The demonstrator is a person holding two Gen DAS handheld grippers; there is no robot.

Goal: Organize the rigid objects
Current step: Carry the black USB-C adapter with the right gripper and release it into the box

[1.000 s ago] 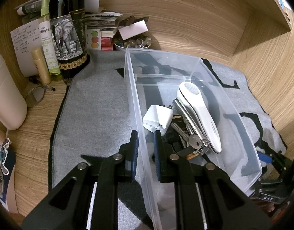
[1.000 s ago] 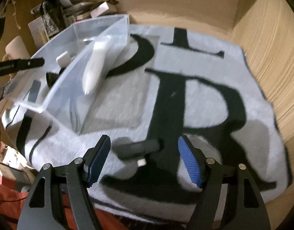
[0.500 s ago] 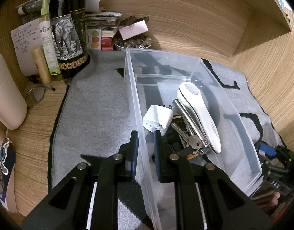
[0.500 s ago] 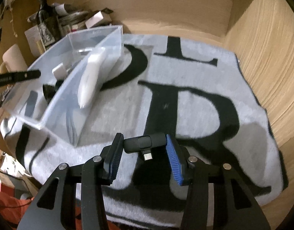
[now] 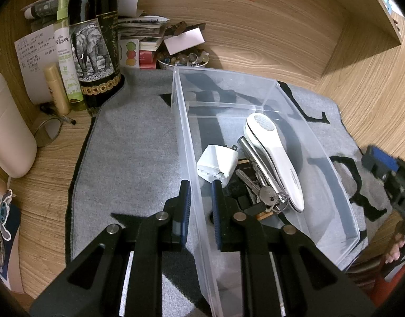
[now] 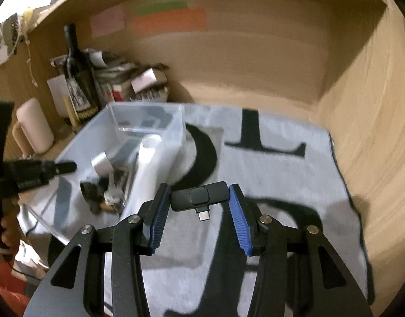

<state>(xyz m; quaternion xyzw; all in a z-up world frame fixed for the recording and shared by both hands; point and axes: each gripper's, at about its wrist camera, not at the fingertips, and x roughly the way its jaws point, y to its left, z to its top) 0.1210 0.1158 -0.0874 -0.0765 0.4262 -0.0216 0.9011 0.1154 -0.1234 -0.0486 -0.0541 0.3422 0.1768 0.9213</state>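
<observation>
The right gripper (image 6: 198, 202) has its blue-padded jaws closed on the two ends of a small black USB-C dongle (image 6: 199, 199), its metal plug pointing down. Half a second ago the dongle sat low against the grey mat (image 6: 268, 174); now it is lifted clear of the mat and carried closer to the clear plastic bin (image 6: 149, 121), whose near right wall lies just left of the jaws. The right wrist view is blurred with motion.

The left gripper (image 5: 201, 206) is unchanged from the earlier frames: its jaws are nearly closed, pinching the bin's (image 5: 318, 142) left wall, one pad outside and one inside. Inside the bin lie a white plug adapter (image 5: 217, 165), a bunch of keys (image 5: 265, 195) and a long white handheld device (image 5: 273, 155), all where they were before. The right gripper's blue tip (image 5: 382, 158) now shows higher at the right edge of the left wrist view.

Behind the bin on the wooden table (image 5: 44, 190) stand a dark wine bottle (image 5: 94, 42) with an elephant label and a green spray bottle (image 5: 67, 60)
</observation>
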